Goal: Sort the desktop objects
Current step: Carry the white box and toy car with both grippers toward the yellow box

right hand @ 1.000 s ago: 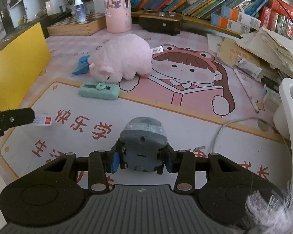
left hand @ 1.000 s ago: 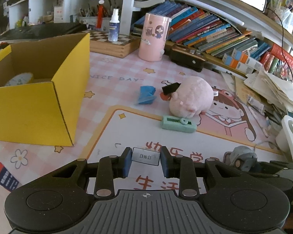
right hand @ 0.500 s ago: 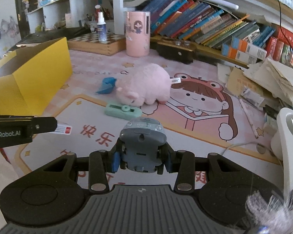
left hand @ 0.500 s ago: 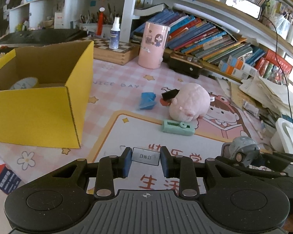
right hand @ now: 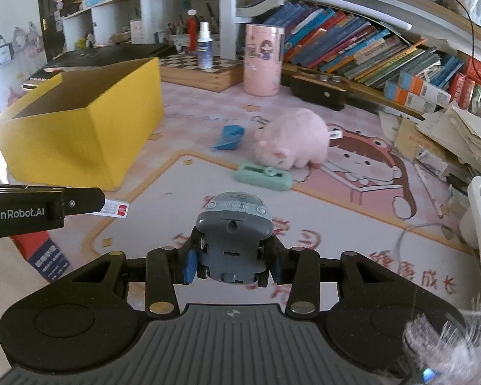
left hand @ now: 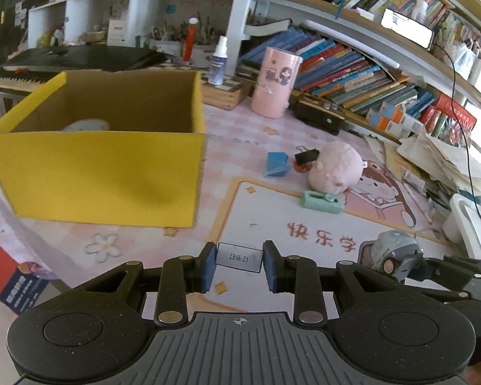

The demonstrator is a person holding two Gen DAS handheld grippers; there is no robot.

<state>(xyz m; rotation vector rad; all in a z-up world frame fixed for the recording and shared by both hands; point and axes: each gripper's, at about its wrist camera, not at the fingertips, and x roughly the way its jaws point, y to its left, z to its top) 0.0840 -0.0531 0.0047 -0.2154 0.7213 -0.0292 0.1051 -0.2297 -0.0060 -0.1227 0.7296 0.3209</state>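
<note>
L gripper (left hand: 239, 261) clamps small box (left hand: 239, 257), R gripper (right hand: 232, 264) clamps toy car (right hand: 233, 239) (yellow box (left hand: 105, 173) nearby)

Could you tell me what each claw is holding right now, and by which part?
Left claw: a small white box, gripped by its two ends. Right claw: a grey toy car, gripped by its sides near the wheels.

The left gripper (left hand: 239, 261) was held level above the table's near edge, jaws clamped on a small box (left hand: 239, 257). Beside it, the right gripper (right hand: 231, 264) clamped a toy car (right hand: 234, 243).
</note>
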